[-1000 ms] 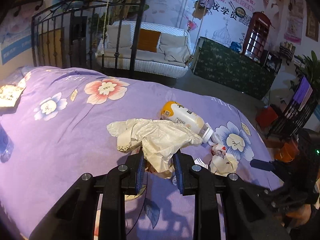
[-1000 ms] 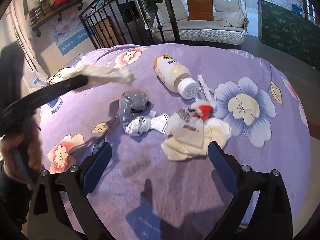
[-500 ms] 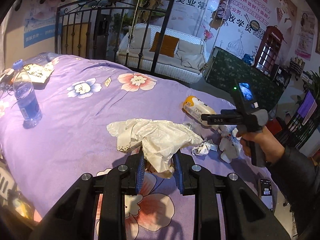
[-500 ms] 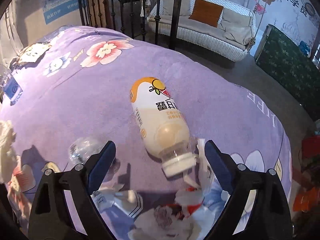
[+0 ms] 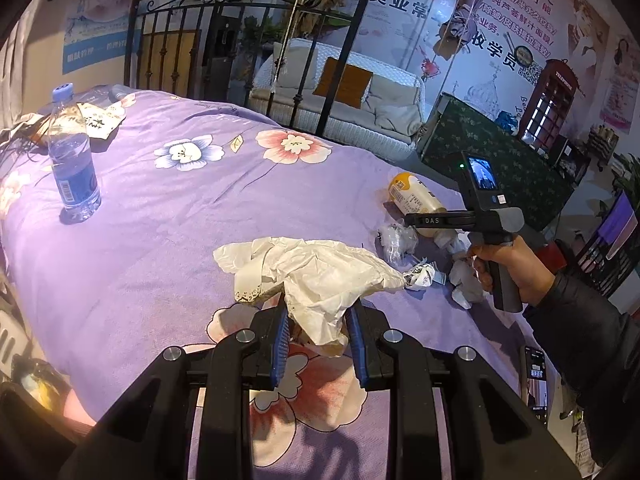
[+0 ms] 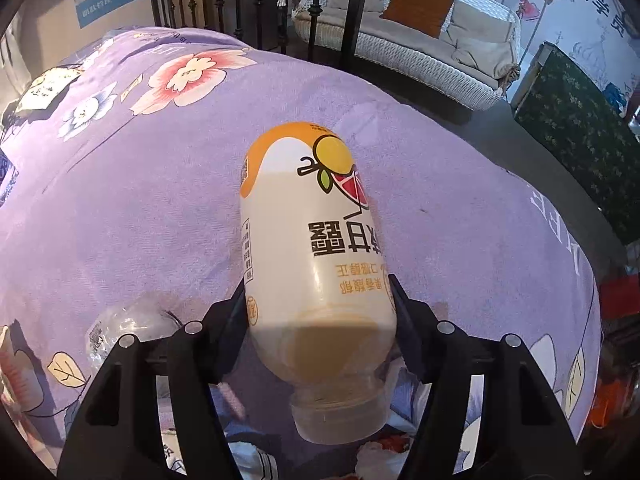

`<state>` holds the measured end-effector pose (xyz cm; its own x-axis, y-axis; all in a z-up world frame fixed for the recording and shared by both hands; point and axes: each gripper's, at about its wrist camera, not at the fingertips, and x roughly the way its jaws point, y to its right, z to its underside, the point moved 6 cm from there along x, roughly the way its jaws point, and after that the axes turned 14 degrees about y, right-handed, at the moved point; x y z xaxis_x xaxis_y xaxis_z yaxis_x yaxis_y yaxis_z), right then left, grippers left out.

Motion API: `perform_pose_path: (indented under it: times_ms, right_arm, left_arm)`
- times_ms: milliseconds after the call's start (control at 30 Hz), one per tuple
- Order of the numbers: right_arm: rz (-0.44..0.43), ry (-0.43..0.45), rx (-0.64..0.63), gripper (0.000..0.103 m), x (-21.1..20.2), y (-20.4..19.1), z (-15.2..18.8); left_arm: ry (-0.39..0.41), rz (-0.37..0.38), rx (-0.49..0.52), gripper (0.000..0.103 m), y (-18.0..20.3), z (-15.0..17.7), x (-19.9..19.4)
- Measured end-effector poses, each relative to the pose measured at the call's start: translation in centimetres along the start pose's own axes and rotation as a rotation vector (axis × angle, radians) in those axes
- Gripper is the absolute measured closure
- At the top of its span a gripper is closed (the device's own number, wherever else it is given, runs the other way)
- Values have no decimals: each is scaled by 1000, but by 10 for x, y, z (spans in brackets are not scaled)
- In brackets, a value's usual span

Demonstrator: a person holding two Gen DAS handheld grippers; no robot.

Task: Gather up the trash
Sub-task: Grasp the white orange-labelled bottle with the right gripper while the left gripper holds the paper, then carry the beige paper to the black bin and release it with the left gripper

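Note:
My left gripper [image 5: 318, 312] is shut on a crumpled cream plastic bag [image 5: 320, 272] and holds it above the purple flowered bed cover [image 5: 180, 220]. An orange-and-white drink bottle [image 6: 312, 220] lies on its side with its cap towards the camera. My right gripper [image 6: 319, 300] straddles the bottle near its shoulder; its jaws are closing and the pads sit against both of its sides. In the left wrist view the same bottle [image 5: 412, 198] lies under the right gripper [image 5: 416, 222], which a hand [image 5: 516, 264] holds. Crushed clear plastic [image 5: 396, 240] and paper scraps [image 5: 422, 276] lie beside it.
A blue-labelled water bottle [image 5: 74, 156] stands upright at the bed's far left, with a paper packet [image 5: 96, 120] behind it. More crumpled tissue [image 5: 464, 284] lies by the hand. A phone [image 5: 536, 376] rests at the right edge. A black iron bed frame [image 5: 248, 40] rises behind.
The right gripper came down over the drink bottle and its jaws narrowed onto it. The left gripper drew back across the bed, still gripping the bag.

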<state>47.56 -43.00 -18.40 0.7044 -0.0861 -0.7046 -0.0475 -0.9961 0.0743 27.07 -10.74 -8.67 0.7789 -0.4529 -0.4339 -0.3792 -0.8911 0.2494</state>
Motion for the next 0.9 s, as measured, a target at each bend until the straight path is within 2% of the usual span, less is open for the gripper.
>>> perform_pose_path:
  times_ms: [267, 533, 700, 900]
  right_arm:
    - [-70, 84, 40, 38, -73, -19, 9]
    - [-227, 183, 45, 38, -161, -82, 35]
    - [-293, 205, 66, 38, -187, -121, 61]
    - [-363, 210, 58, 38, -211, -169, 92]
  left_arm:
    - [14, 1, -10, 78, -2, 5, -21]
    - [23, -22, -25, 78, -16, 11, -49]
    - [31, -67, -31, 78, -29, 17, -72]
    - [30, -128, -83, 78, -55, 30, -100]
